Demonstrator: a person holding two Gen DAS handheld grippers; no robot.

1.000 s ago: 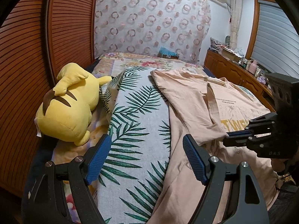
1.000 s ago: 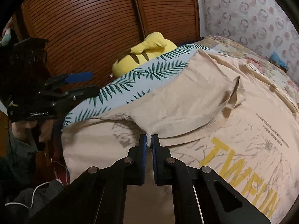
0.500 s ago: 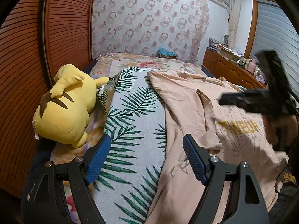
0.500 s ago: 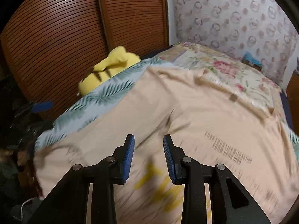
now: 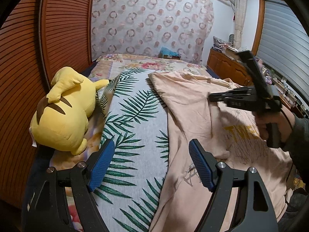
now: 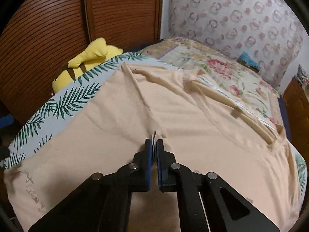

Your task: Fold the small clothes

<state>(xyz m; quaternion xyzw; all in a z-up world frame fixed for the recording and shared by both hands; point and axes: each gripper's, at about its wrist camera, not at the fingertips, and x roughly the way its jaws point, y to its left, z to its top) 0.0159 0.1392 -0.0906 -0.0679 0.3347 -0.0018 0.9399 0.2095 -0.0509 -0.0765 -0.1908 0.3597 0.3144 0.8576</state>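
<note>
A peach T-shirt (image 5: 189, 106) with yellow lettering lies on a leaf-print cloth (image 5: 135, 119) on the bed. It also fills the right wrist view (image 6: 173, 116). My left gripper (image 5: 151, 164) is open and empty, low over the shirt's left edge and the leaf cloth. My right gripper (image 6: 154, 145) is shut on a pinch of the shirt's fabric, lifting it into a ridge. In the left wrist view the right gripper (image 5: 212, 96) is raised above the shirt with fabric hanging from it.
A yellow plush toy (image 5: 63, 112) lies left of the leaf cloth beside the wooden slatted wardrobe (image 5: 21, 61). A floral bedspread (image 6: 222, 69) extends behind. A wooden dresser (image 5: 227, 67) stands at the far right. A patterned curtain (image 5: 150, 23) hangs behind the bed.
My right gripper let go of the sleeve hem, opened, moved further up the shirt, then shut on a new pinch of fabric and lifted it. My left gripper stayed open and nearly still.
</note>
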